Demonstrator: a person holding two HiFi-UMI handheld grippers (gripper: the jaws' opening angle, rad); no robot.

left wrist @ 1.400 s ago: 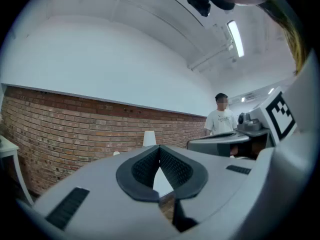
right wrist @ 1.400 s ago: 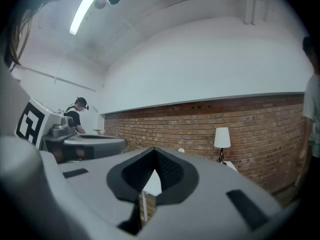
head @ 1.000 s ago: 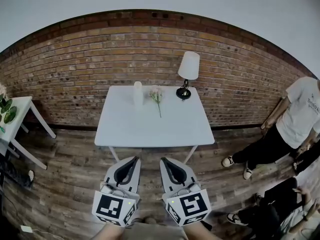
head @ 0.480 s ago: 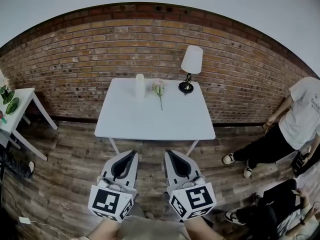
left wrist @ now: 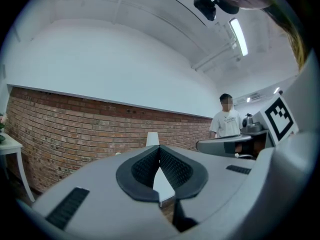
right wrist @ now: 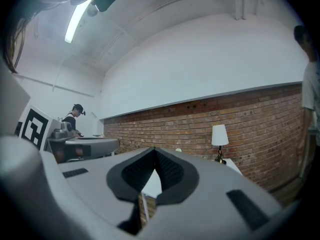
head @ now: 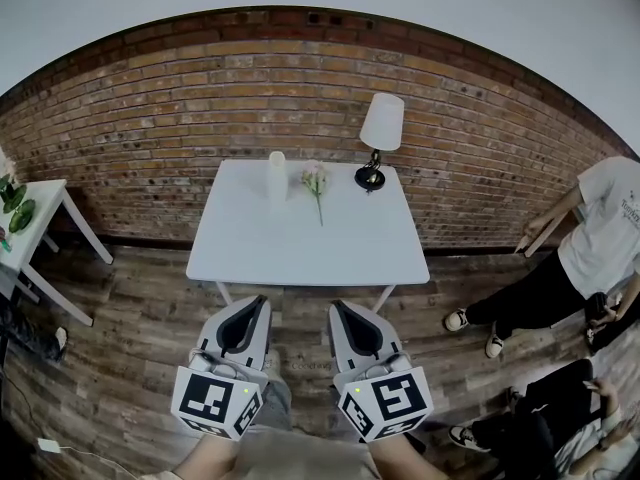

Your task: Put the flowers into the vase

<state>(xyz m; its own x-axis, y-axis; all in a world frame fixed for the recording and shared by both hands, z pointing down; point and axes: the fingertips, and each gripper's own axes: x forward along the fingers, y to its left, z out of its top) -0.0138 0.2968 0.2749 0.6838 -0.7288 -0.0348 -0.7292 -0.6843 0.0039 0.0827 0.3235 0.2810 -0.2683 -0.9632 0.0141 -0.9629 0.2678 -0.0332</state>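
Note:
A white table (head: 300, 253) stands against the brick wall, well ahead of me. On its far side are a white cylindrical vase (head: 277, 174) and, just right of it, a bunch of pale pink flowers (head: 316, 181) lying with the stems toward me. My left gripper (head: 257, 301) and right gripper (head: 339, 307) hang side by side over the wooden floor, short of the table's near edge. Both point level at the table. In the left gripper view the left gripper (left wrist: 159, 147) is shut and empty. The right gripper (right wrist: 154, 149) is shut and empty too.
A black-based lamp with a white shade (head: 381, 128) stands at the table's far right corner. A person in a white shirt (head: 600, 238) stands to the right, another person (head: 545, 418) at lower right. A small white side table with plants (head: 40, 208) is at the left.
The head view has shifted a little, so the table sits slightly differently in the frame. Both grippers stay shut, side by side in front of the table.

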